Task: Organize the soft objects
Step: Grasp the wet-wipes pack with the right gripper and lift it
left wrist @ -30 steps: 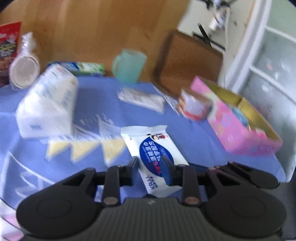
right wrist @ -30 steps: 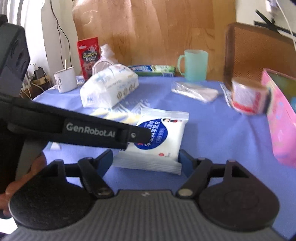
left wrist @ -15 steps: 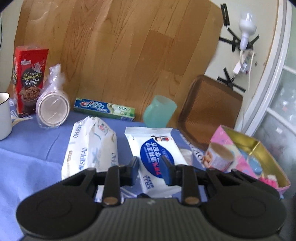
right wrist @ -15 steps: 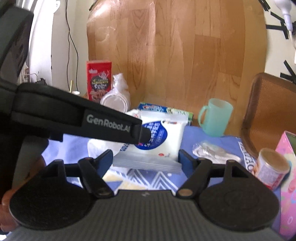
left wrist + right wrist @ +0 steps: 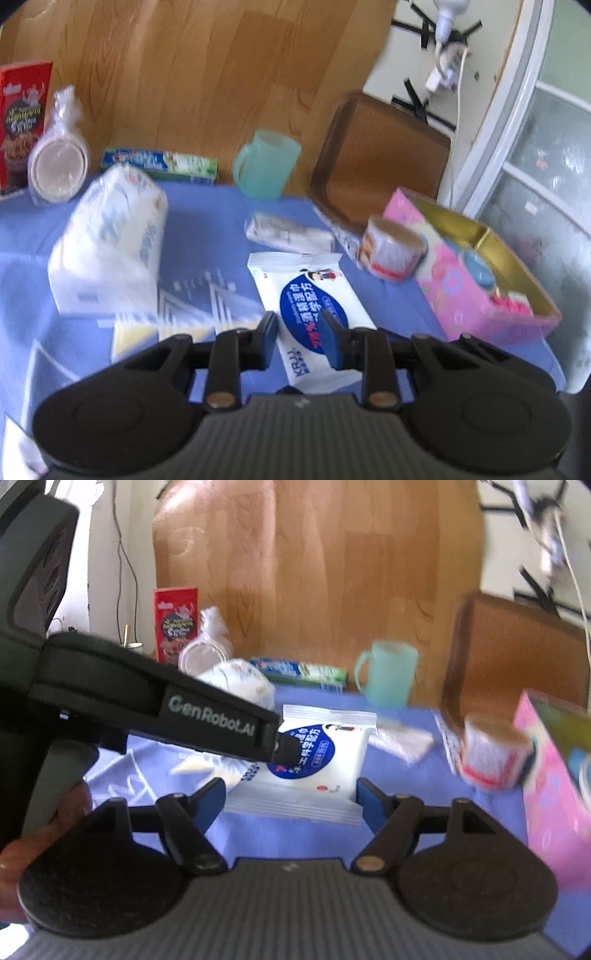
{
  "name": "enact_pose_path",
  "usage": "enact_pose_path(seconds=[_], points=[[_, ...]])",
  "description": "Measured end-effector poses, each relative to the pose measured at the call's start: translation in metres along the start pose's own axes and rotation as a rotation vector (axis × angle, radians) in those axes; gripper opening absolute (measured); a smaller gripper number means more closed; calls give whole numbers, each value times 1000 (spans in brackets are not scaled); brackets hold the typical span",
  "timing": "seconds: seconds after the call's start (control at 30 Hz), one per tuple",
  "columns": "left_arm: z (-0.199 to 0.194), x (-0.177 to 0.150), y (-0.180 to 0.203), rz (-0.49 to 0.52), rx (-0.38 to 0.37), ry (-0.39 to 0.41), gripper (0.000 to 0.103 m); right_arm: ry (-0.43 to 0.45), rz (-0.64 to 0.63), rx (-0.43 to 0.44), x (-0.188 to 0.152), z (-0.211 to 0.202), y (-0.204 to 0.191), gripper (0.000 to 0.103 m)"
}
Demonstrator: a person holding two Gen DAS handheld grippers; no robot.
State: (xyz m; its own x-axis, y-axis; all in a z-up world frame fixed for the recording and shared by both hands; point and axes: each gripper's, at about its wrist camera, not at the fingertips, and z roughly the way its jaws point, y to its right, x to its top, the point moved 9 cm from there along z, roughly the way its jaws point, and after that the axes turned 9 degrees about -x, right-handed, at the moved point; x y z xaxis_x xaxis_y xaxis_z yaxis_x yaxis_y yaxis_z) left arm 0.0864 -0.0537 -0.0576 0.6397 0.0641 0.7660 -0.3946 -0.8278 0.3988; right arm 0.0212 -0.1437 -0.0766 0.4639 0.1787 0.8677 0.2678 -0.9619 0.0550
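The left gripper (image 5: 298, 334) pinches the wet-wipes pack (image 5: 314, 317) above the blue tablecloth (image 5: 207, 229); the right gripper (image 5: 291, 794) spans it wide; carry it level toward the tissue pack (image 5: 110, 240)

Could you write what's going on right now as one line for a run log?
left gripper: shut on wipes pack | right gripper: jaws astride same pack, grip unclear | tissue pack: on blue cloth

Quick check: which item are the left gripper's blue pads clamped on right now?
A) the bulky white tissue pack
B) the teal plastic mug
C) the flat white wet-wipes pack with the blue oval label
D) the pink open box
C: the left gripper pinches the flat white wet-wipes pack with the blue oval label between its pads.
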Motion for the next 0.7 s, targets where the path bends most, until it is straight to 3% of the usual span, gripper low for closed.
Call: enact_pose_path(seconds=[0.1, 0.23, 0.3, 0.4, 0.7], points=[[10, -18, -6, -9, 22, -59, 26, -51, 11, 1, -20, 7, -3, 80], [3, -22, -20, -34, 62, -54, 43, -91, 6, 9, -23, 9, -6, 84], [4, -23, -22, -51, 44, -69, 43, -125, -8, 11, -28, 13, -8, 84], [15, -29, -16, -66, 6, -92, 33, -106, -47, 16, -30, 8, -14, 79], [11, -34, 25, -47, -57, -103, 31, -42, -78, -68, -38, -27, 3, 78]])
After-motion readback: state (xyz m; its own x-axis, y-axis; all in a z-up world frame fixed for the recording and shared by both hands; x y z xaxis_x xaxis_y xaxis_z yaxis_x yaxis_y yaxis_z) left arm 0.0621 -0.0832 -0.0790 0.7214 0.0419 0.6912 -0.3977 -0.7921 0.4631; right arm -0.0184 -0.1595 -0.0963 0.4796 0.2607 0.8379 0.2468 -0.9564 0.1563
